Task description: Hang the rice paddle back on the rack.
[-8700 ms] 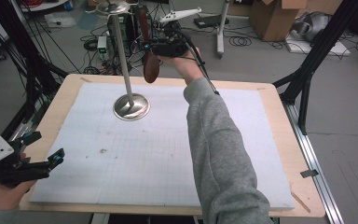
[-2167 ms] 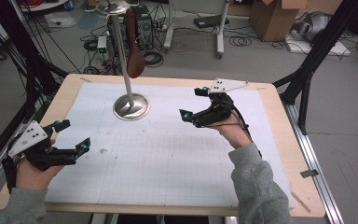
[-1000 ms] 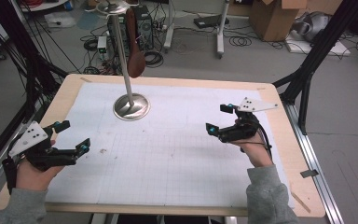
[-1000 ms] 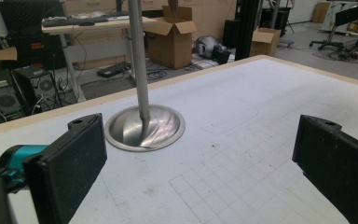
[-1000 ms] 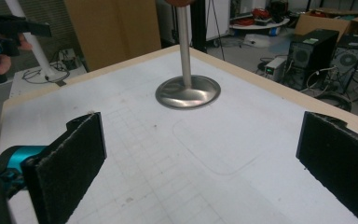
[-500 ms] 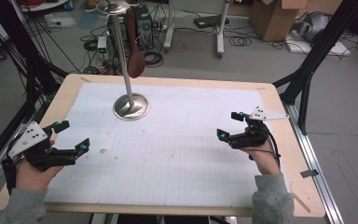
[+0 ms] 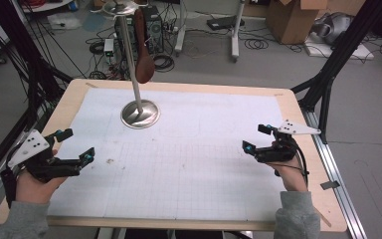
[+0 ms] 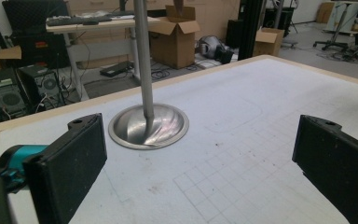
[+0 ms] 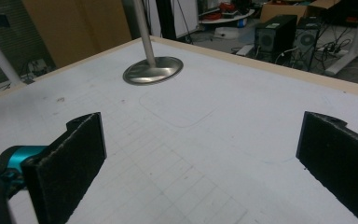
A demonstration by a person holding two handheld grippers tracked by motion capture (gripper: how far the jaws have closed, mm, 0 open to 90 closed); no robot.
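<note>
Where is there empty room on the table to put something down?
The widest bare patch of the white mat lies between the left gripper and the right gripper. The far right corner, right of the metal stand, is bare too. The stand's round base, with the brown spoon hanging above, takes the far left.

Your left tongs point(image 7: 75, 144) sit low at the near left of the desk point(image 7: 189, 99), held in your left hand point(image 7: 32, 184), jaws spread wide apart with nothing between them, pointing to the right and a little away from you. Your right tongs point(image 7: 256, 138) sit at the right side of the desk, gripped by your right hand point(image 7: 291, 174), jaws likewise wide apart and empty, pointing left. Both forearms, in grey sleeves, enter from the bottom edge, well apart from each other.
</note>
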